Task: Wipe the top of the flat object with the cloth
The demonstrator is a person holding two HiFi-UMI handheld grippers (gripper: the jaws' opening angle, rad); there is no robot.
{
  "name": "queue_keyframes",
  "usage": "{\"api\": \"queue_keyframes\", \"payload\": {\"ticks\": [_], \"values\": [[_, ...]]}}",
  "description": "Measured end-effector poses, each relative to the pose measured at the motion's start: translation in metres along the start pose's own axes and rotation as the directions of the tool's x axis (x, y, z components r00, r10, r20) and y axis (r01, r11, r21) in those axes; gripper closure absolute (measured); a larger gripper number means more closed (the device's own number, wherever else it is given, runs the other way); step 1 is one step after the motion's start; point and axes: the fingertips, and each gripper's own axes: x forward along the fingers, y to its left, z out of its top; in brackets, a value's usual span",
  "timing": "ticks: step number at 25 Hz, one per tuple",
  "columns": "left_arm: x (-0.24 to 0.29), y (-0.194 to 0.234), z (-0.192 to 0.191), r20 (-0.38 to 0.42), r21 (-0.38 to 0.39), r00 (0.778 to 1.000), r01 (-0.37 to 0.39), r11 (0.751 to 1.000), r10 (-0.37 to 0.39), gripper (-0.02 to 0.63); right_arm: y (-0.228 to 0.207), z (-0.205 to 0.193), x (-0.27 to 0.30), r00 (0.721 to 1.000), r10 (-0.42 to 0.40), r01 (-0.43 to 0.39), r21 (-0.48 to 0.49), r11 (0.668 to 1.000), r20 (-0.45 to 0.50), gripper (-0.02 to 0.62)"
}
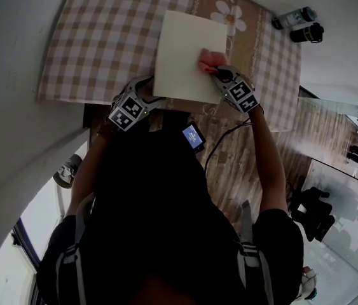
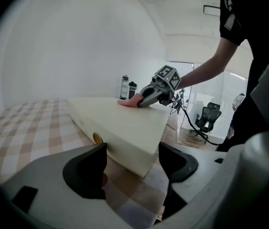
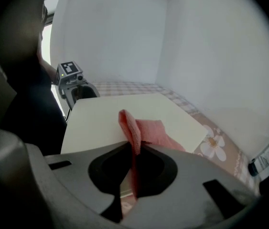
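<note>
1. My left claw (image 2: 129, 165) sits at the lower left corner of the cream flat object (image 2: 124, 120) as the head view shows it. Its jaws are spread wide and released, with that corner standing between them. I judge it is parked there as a brace, so the slab cannot skate over the checked tablecloth (image 1: 96, 37) when I rub.
2. The flat object lies in the upper middle of the head view, flat on the tablecloth. Its broad pale top faces up and is bare but for the cloth, and that is the face I must wipe.
3. The pink cloth (image 3: 146, 128) rests bunched near the object's right edge. My right claw (image 3: 133, 166) is clenched on one upright fold of it, and the rest of the cloth lies ahead of the jaws on the top. Held this way, fabric rather than plastic meets the surface.
4. Two bottles (image 1: 296, 19) stand at the upper right of the head view, well apart from the slab and, I judge, outside any sweep.
</note>
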Motion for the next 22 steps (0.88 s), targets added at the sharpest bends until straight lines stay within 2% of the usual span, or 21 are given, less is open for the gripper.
{"api": "queue_keyframes", "payload": {"ticks": [18,22], "values": [[0.000,0.001,0.003,0.012,0.009,1.000,-0.007,1.000,0.007,0.259,0.052,-0.008,-0.026,0.998,-0.015,0.014,0.014,1.000,0.057,0.578],[-0.006,-0.006,-0.001,0.007,0.011,1.000,-0.009,1.000,0.009,0.259,0.076,-0.012,-0.035,0.997,-0.016,0.016,-0.001,1.000,0.073,0.578]]}}
